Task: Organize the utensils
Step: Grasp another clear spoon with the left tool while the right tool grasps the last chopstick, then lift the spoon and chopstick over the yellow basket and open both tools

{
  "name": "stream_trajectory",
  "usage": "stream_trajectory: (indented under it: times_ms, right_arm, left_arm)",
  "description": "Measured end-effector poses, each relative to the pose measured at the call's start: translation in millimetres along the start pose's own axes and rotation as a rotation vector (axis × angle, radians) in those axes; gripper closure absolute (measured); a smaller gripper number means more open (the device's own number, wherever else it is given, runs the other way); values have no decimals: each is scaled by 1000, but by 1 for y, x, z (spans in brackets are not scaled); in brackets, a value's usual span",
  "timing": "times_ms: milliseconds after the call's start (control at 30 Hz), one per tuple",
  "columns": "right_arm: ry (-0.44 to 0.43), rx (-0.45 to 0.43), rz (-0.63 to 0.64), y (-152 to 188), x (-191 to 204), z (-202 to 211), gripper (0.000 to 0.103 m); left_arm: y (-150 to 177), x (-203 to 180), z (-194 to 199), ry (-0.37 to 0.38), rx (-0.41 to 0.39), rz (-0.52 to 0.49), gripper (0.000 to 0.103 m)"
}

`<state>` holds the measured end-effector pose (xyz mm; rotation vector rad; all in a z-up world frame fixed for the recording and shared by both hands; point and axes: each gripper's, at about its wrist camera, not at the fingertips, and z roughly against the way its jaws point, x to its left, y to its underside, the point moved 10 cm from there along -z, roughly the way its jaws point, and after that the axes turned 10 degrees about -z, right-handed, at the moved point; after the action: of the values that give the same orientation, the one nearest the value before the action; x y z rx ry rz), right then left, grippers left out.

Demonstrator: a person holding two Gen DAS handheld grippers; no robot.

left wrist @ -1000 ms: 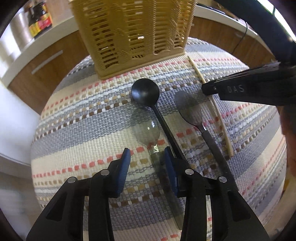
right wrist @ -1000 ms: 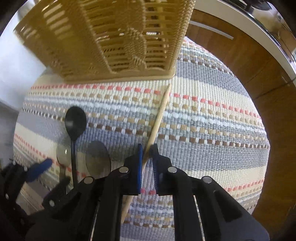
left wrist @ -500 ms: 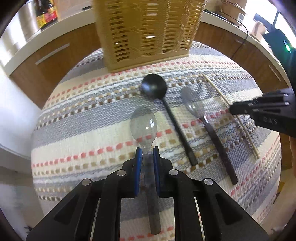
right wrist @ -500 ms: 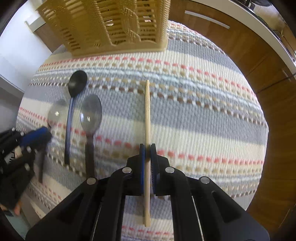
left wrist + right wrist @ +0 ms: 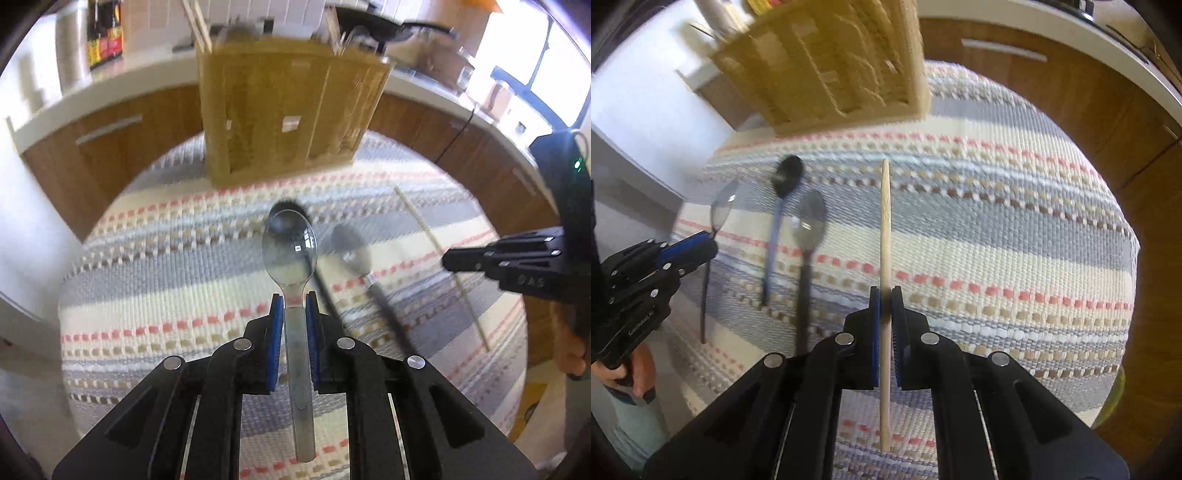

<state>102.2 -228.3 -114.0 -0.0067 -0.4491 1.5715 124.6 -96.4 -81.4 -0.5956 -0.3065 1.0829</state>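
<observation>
My left gripper point(image 5: 294, 304) is shut on the handle of a clear plastic spoon point(image 5: 290, 247) and holds it above the striped mat. My right gripper point(image 5: 885, 293) is shut on a wooden chopstick point(image 5: 885, 206), lifted off the mat and pointing away from me. A black spoon point(image 5: 786, 177) and a grey spoon with a dark handle point(image 5: 809, 221) lie side by side on the mat. The tan slotted utensil basket point(image 5: 291, 110) stands at the far edge of the mat; it also shows in the right wrist view point(image 5: 827, 62). Several utensils stick up from it.
The striped woven mat point(image 5: 997, 229) covers the table. Brown cabinets with a white counter point(image 5: 110, 96) run behind it, with bottles point(image 5: 105, 33) at the far left. The right gripper point(image 5: 517, 258) shows at the right in the left wrist view.
My left gripper closed on the clear spoon and lifted it off the mat. My right gripper raised the chopstick. Both views have drawn back from the basket.
</observation>
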Motion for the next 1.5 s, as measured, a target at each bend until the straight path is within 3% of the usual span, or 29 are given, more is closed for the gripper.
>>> stream_trajectory:
  times_ms: [433, 833, 1200, 1500]
  right_arm:
    - [-181, -247, 103, -38, 47, 117, 99]
    - [-244, -560, 130, -128, 80, 189, 99]
    - [-227, -792, 133, -200, 71, 207, 99]
    - [-243, -824, 147, -246, 65, 179, 99]
  left_arm:
    - [-66, -12, 95, -25, -310, -56, 92]
    - [-154, 8, 163, -75, -576, -28, 92]
    - [-215, 33, 166, -112, -773, -8, 92]
    - [-233, 65, 119, -157, -849, 66, 92]
